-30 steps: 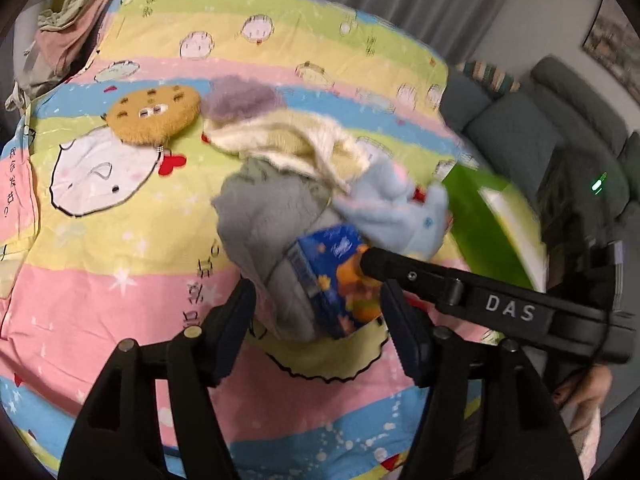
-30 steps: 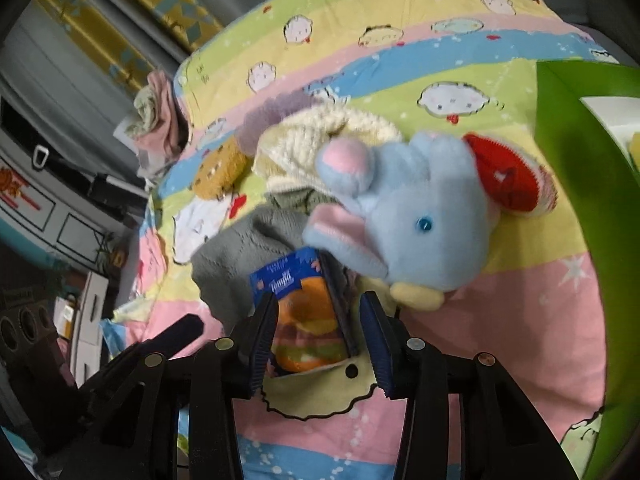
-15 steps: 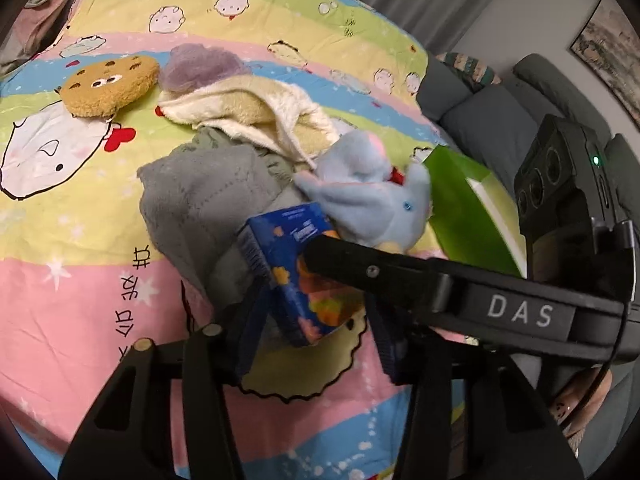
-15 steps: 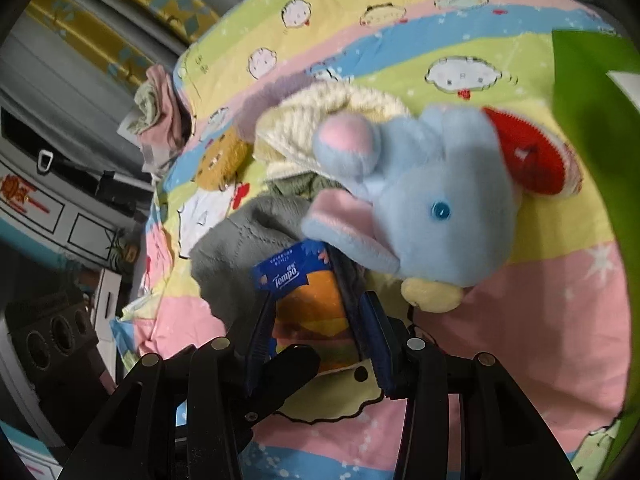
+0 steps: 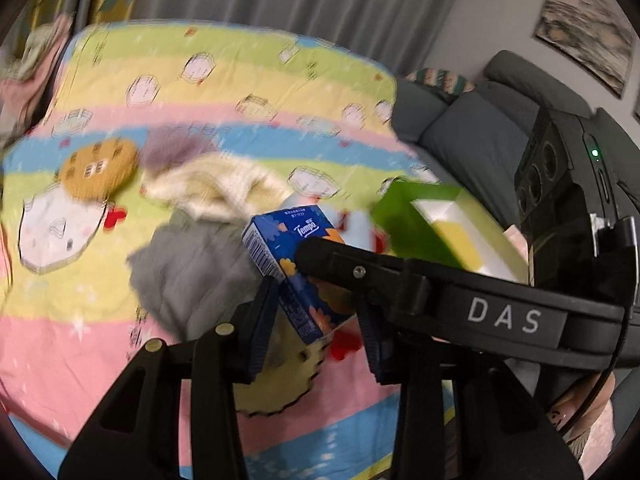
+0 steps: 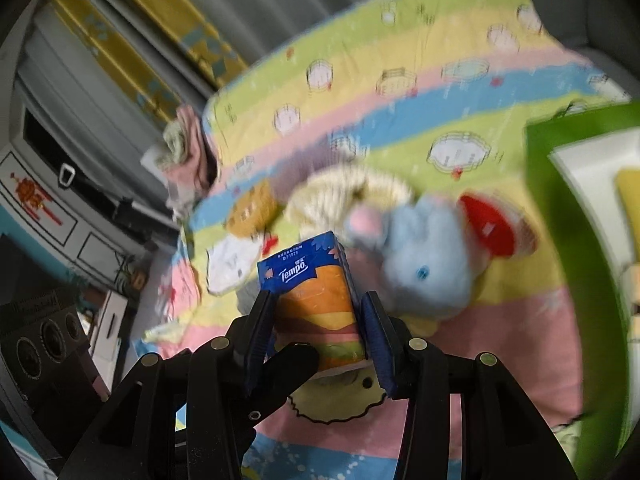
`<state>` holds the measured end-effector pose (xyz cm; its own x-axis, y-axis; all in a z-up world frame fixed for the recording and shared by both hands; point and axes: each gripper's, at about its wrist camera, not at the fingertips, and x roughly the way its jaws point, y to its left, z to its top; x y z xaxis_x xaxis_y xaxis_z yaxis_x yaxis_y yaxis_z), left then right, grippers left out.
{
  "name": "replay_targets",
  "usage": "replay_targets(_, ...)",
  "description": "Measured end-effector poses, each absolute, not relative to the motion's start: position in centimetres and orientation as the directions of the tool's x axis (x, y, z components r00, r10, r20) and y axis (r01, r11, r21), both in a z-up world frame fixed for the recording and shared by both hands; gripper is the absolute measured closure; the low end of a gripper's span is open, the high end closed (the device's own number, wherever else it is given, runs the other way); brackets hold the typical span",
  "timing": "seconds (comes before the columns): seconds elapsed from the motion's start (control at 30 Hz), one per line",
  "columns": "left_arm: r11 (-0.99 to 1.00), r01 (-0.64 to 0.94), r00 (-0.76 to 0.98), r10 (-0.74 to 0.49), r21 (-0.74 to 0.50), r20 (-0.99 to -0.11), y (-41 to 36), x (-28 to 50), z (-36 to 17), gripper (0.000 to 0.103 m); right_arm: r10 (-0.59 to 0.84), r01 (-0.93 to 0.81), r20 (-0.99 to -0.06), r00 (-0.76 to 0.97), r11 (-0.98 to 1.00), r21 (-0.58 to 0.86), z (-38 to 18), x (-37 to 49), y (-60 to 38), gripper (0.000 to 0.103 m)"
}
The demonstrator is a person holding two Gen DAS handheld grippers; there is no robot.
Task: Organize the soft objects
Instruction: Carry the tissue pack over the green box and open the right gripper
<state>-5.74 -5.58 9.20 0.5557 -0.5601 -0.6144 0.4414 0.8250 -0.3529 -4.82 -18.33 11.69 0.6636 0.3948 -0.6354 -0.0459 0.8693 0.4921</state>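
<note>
The tissue pack (image 6: 312, 300) is off the bedspread (image 6: 400, 92), pinched by both grippers at once, and here lies the main risk. The right gripper (image 6: 318, 330) presses its two blue pads on the long orange sides of the pack. The left gripper (image 5: 316, 320) has the lower end of the same pack between its jaws, which are closing at this moment; its pads seem to touch the pack, though the blur does not let me be sure. If the two hands pull in different directions, the soft pack can twist, get crushed, or slide out of one grip and fall onto the blue plush elephant (image 6: 428, 264) or the grey cloth (image 5: 192, 268) below.

A second risk is the green bag (image 6: 560, 248) at the right. I judge it to be the target, and its mouth is narrow from this angle, so the pack may catch on the rim.

Both grippers point downward at a moderate slope toward the bed. In the left wrist view the right gripper's finger crosses the frame from the right side and lies over the pack, so the two tools are crowded together and can knock each other.
</note>
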Motion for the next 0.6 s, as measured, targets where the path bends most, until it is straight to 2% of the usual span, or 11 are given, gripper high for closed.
replay_targets(0.17, 0.8, 0.528, 0.598, -0.589, -0.287, -0.543, -8.1, -6.6, 12.7, 0.067, 0.332, -0.027, -0.569, 0.752, 0.878, 0.477, 15.1, -6.6, -21.2, 0.056)
replay_targets(0.33, 0.747, 0.592, 0.558, -0.65, -0.301, -0.515, -11.6, -6.1, 14.4, 0.067, 0.258, 0.047, -0.541, 0.8, 0.873, 0.485, 16.8, -7.4, -25.6, 0.056)
replay_targets(0.6, 0.678, 0.673, 0.5, -0.712, -0.297, -0.493, -19.2, -4.4, 16.3, 0.067, 0.153, 0.159, -0.55, 0.821, 0.864, 0.478, 18.4, -7.5, -32.8, 0.056)
